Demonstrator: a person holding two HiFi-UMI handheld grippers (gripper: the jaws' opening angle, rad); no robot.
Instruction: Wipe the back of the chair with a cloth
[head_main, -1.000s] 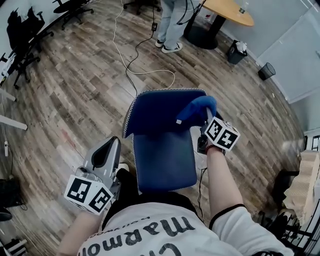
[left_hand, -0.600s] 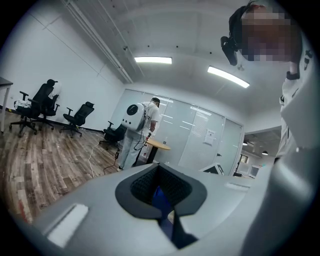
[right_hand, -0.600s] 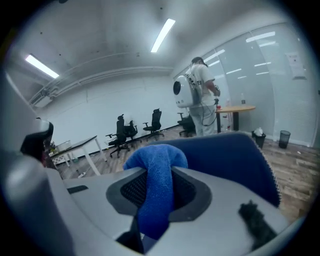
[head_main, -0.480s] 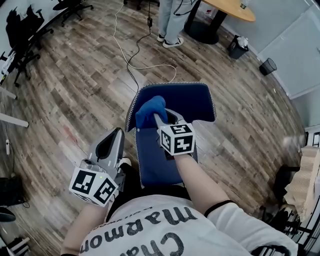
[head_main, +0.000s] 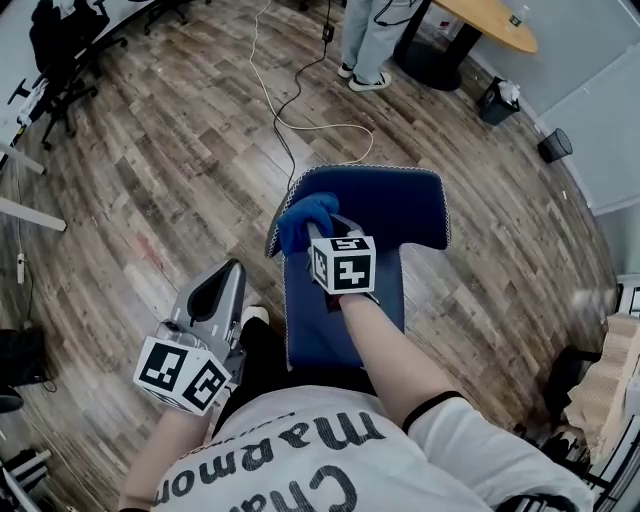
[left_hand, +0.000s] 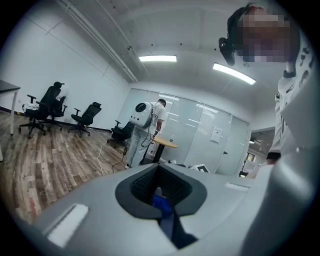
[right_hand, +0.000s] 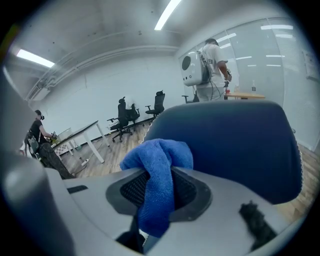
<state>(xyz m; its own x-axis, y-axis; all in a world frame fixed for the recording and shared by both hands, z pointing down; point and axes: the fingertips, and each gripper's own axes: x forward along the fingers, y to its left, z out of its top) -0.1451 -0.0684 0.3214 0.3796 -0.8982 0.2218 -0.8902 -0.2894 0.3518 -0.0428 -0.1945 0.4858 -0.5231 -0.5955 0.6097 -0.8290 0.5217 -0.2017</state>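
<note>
A wooden plank floor (head_main: 150, 180) carries a blue chair (head_main: 345, 300) in the middle. A white cable (head_main: 290, 115) snakes across the boards beyond it. Farther off stand a person (head_main: 370, 40), a table (head_main: 480, 20) on a dark base, two black bins (head_main: 497, 100) and black office chairs (head_main: 65, 60).

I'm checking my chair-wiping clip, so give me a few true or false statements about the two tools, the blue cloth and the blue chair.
1. The right tool is shut on the blue fluffy cloth. True.
2. The cloth sits at the right end of the blue padded chair back. False: it is near the left end.
3. The left tool presses on the blue chair seat. False: it is held off to the left, apart from the chair.
4. A person stands beyond the chair, near the round wooden table. True.
</note>
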